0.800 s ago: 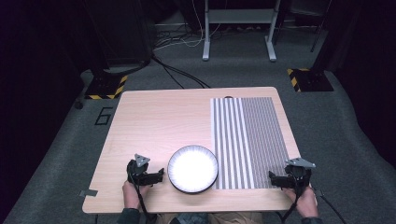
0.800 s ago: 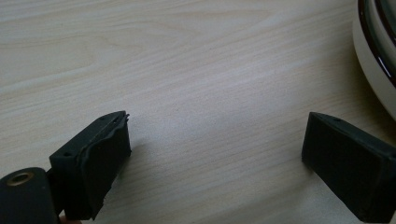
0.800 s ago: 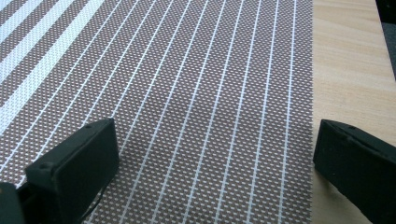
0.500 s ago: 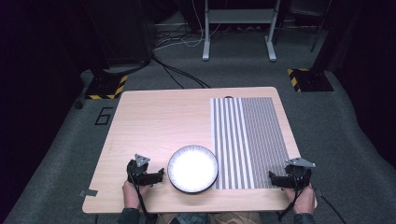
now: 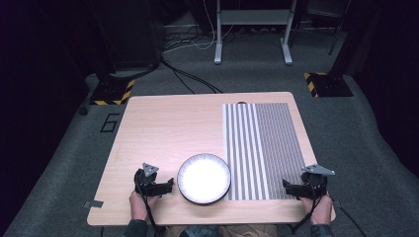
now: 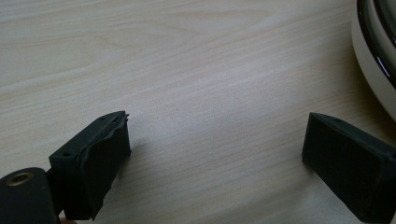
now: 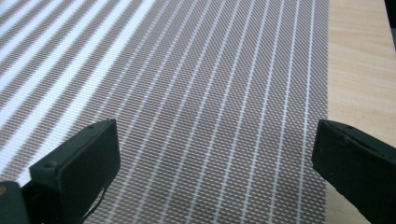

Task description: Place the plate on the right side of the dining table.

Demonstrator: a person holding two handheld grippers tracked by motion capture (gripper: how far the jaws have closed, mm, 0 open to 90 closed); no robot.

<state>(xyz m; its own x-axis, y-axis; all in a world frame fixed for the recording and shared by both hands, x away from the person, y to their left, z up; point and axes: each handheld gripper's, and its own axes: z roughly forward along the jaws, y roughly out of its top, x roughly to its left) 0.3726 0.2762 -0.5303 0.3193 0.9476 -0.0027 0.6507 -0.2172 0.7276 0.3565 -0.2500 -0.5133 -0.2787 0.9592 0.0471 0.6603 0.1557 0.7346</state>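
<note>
Right now the white bowl [image 5: 204, 178] sits on the wooden surface [image 5: 163, 128] just beside the left hand-held gripper [image 5: 168, 185], on the side its jaws point toward, with a narrow strip of bare wood between jaw tips and rim. In the left gripper view the bowl's [image 6: 373, 60] pale outer wall and dark rim line curve in at the upper right, just beyond the right-hand jaw and apart from it. The left hand-held gripper [image 6: 215, 154] stands open: its two black jaws are spread wide, low over the wood, with nothing between them.

On the bowl's far side from that gripper, its rim meets the edge of the striped placemat [image 5: 262, 148], a woven rectangle of brown and white lines lying flat on the surface. The right hand-held gripper [image 5: 287, 186] rests at the mat's near corner, jaws pointing across the mat toward the bowl, well apart from it. In the right gripper view the right hand-held gripper [image 7: 215, 158] is open too, jaws set wide and holding nothing; the placemat [image 7: 187, 84] spreads out ahead of and beneath them, and its edge runs just inside the right-hand jaw, where a band of the bare surface [image 7: 359, 60] shows.

A hand holds each gripper from the near edge of the surface, with a cable trailing back from each.
</note>
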